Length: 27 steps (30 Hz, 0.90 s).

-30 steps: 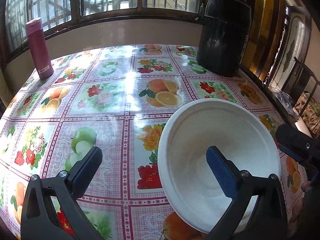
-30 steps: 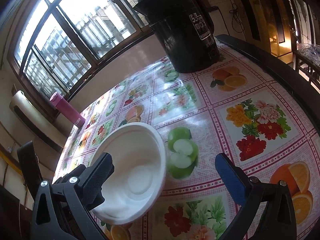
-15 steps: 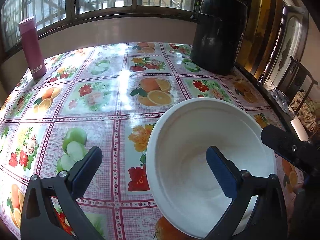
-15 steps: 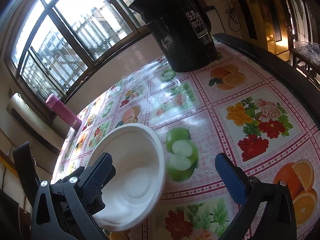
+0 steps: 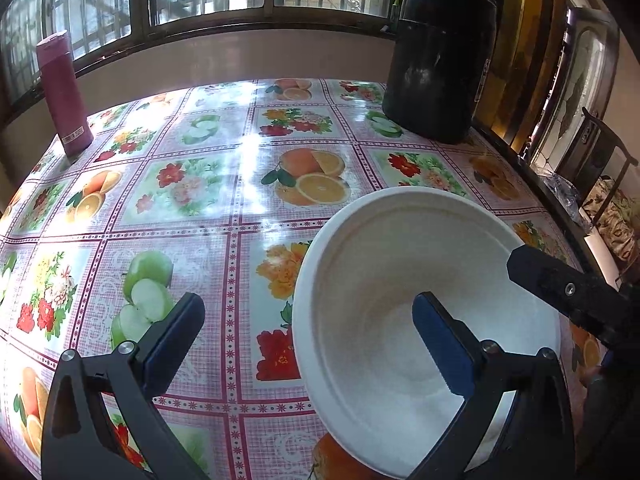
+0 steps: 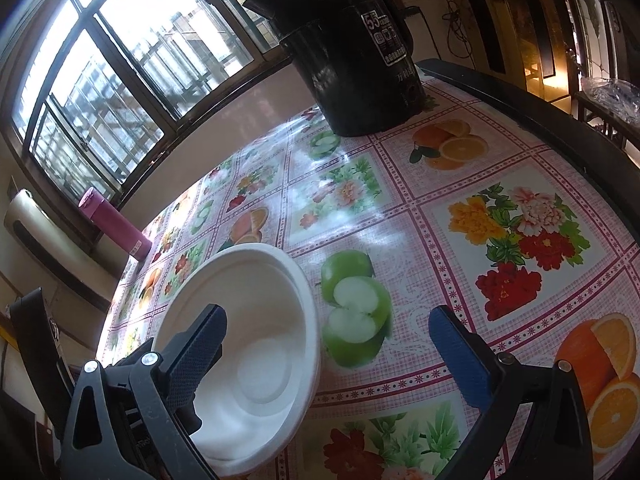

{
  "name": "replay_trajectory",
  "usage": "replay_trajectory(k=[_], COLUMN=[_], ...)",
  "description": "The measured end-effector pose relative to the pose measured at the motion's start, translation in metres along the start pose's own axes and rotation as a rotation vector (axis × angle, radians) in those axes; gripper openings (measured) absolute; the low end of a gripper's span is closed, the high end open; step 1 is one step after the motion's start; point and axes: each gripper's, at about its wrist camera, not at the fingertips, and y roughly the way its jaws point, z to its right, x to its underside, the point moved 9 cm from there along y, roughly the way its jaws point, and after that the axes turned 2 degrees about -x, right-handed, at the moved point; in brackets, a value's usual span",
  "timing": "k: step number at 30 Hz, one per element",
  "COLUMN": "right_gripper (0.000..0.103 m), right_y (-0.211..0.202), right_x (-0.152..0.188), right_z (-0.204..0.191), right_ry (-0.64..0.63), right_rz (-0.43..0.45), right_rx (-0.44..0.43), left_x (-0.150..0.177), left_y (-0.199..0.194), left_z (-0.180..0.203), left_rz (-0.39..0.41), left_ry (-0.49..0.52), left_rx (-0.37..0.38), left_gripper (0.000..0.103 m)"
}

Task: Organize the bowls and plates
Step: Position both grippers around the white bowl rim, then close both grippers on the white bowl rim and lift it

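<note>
A white bowl [image 5: 400,280] sits on the fruit-print tablecloth, low right in the left wrist view and low left in the right wrist view [image 6: 264,320]. My left gripper [image 5: 308,328] is open; its right finger [image 5: 440,340] hangs over the bowl's inside and its left finger stands outside the rim. My right gripper [image 6: 328,344] is open; its left finger [image 6: 196,344] is over the bowl's inside and its right finger [image 6: 460,356] is over the cloth. The right gripper's finger also shows at the right in the left wrist view [image 5: 560,292].
A tall black pot [image 5: 436,60] stands at the back right of the table, also in the right wrist view [image 6: 348,52]. A pink bottle [image 5: 64,92] stands at the back left. The table's dark edge [image 6: 540,120] runs along the right, with chairs beyond.
The left wrist view has shifted slightly; the bowl now sits a little more to the left of its right finger. The right gripper has hardly moved. Both grippers stayed open.
</note>
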Motion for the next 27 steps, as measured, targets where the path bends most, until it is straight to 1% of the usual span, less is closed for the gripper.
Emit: replay_trajectory(k=[3, 5, 6, 10, 12, 14, 16, 17, 20, 21, 22, 23, 25, 26, 27], right_gripper=[0.096, 0.090, 0.088, 0.071, 0.066, 0.055, 0.053, 0.049, 0.041, 0.039, 0.032, 0.027, 0.023, 0.019, 0.017], right_y=[0.003, 0.005, 0.006, 0.009, 0.009, 0.008, 0.008, 0.008, 0.009, 0.010, 0.011, 0.011, 0.011, 0.011, 0.011], right_x=[0.001, 0.002, 0.003, 0.005, 0.005, 0.005, 0.005, 0.004, 0.005, 0.005, 0.006, 0.006, 0.006, 0.006, 0.006], right_z=[0.001, 0.003, 0.004, 0.007, 0.006, 0.006, 0.004, 0.004, 0.003, 0.004, 0.003, 0.003, 0.002, 0.000, -0.002], right_ry=[0.003, 0.006, 0.009, 0.022, 0.023, 0.018, 0.014, 0.011, 0.009, 0.007, 0.004, 0.002, -0.003, -0.008, -0.017], right_rz=[-0.008, -0.014, -0.020, -0.036, -0.037, -0.033, -0.031, -0.029, -0.034, -0.035, -0.037, -0.038, -0.039, -0.039, -0.039], right_rx=[0.002, 0.007, 0.007, 0.006, 0.003, 0.005, 0.001, 0.002, -0.003, -0.001, 0.001, 0.002, -0.003, -0.005, -0.003], left_x=[0.001, 0.002, 0.002, 0.006, 0.006, 0.006, 0.004, 0.003, 0.003, 0.004, 0.005, 0.006, 0.007, 0.007, 0.007], left_y=[0.001, 0.002, 0.002, 0.006, 0.005, 0.003, 0.000, -0.001, -0.001, 0.000, 0.002, 0.003, 0.004, 0.003, 0.002], left_z=[0.001, 0.001, 0.002, 0.003, 0.003, 0.004, 0.003, 0.003, 0.002, 0.002, 0.001, 0.001, 0.001, 0.001, 0.003], left_rz=[-0.003, -0.008, -0.012, -0.033, -0.030, -0.024, -0.013, -0.010, -0.017, -0.023, -0.033, -0.043, -0.058, -0.058, -0.055], left_ry=[0.004, 0.005, 0.004, -0.005, -0.006, -0.011, -0.021, -0.023, -0.026, -0.026, -0.028, -0.033, -0.041, -0.039, -0.036], left_rx=[-0.002, -0.002, 0.001, 0.013, 0.016, 0.025, 0.024, 0.025, 0.026, 0.025, 0.025, 0.030, 0.044, 0.048, 0.052], left_gripper=[0.103, 0.103, 0.103, 0.103, 0.103, 0.103, 0.103, 0.102, 0.096, 0.089, 0.076, 0.071, 0.057, 0.053, 0.044])
